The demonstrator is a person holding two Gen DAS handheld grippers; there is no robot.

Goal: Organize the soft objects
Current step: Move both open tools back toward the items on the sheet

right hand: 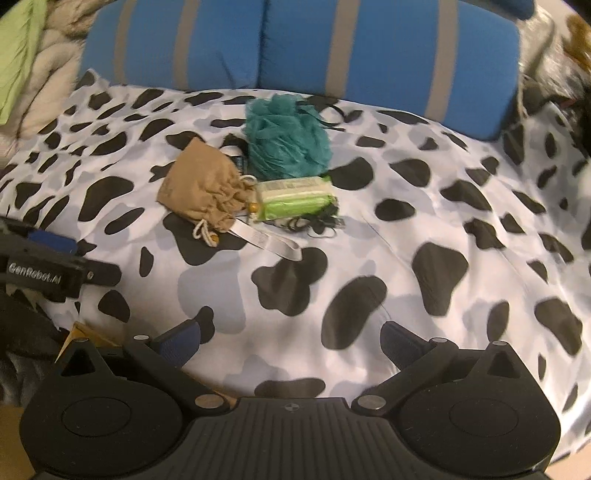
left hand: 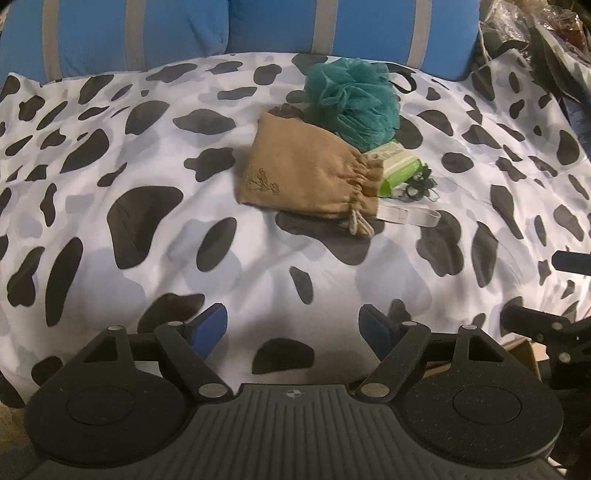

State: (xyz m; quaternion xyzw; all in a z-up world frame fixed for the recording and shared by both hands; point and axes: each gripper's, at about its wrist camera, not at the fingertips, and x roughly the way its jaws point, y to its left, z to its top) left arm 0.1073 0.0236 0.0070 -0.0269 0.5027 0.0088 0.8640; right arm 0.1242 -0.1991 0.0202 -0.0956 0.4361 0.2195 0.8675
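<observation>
You held both tools over a bed covered in a cow-print sheet (left hand: 110, 229), each pointing down toward the far side. Your left tool (left hand: 293, 326) stood open, its blue pads apart with nothing but sheet between them. Your right tool (right hand: 291, 338) was open as well, its pads spread wide and empty.

The soft things lay together in a small cluster on the far middle of the bed, well clear of both tools. A tan drawstring pouch (left hand: 306, 173) lay flat at the left of the group, its gathered mouth and cord ends turned toward the right and near side. Just behind it, farther away, sat a teal mesh bath pouf (left hand: 354, 99), touching the pouch's far edge. To the right of the pouch's mouth lay a green packet of wipes (right hand: 295, 197), with a tangle of black hair ties (right hand: 317, 223) against its near right corner. A white strap (right hand: 266, 242) ran out from under the pouch toward the near side. Blue cushions with grey stripes (left hand: 184, 33) lined the far edge of the bed.
</observation>
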